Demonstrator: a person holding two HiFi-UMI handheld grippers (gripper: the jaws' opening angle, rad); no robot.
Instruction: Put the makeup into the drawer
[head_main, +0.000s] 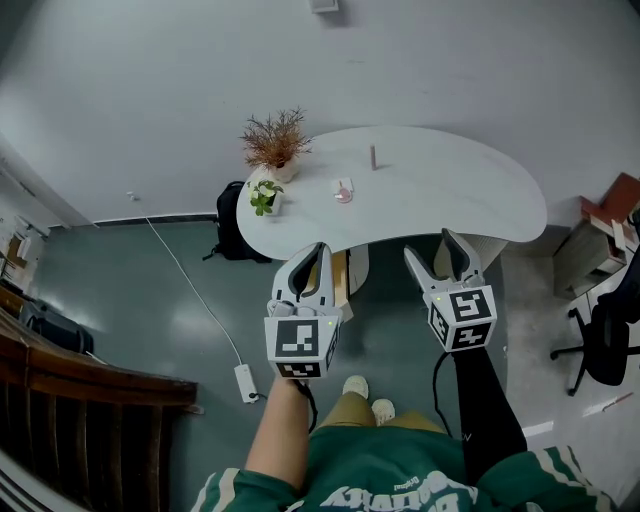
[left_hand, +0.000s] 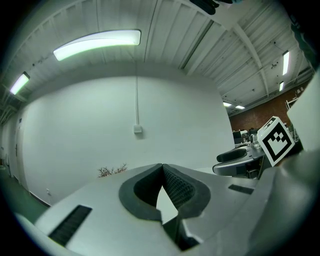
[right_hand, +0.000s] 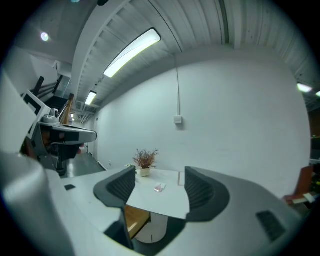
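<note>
- Head view: a white curved table (head_main: 480, 195) stood far from the person, against a pale wall. The pink makeup (head_main: 343, 190) lay on its top, left of centre, with a slim upright stick (head_main: 373, 157) just beyond it to the right. A dried plant (head_main: 273, 143) and a small green plant (head_main: 265, 196) sat at the table's left end. The left gripper (head_main: 318, 252) and right gripper (head_main: 430, 248) were held side by side near the table's front edge, well short of the makeup. A wooden unit (head_main: 342, 280) showed under the table between them.
- Left gripper view: the jaw tips met, and nothing was held between them. Only pale wall and the dried plant's top lay beyond, with the right gripper off to the right.
- Right gripper view: the jaws stood wide apart and empty. The tabletop filled the gap, with the makeup far off on it.
</note>
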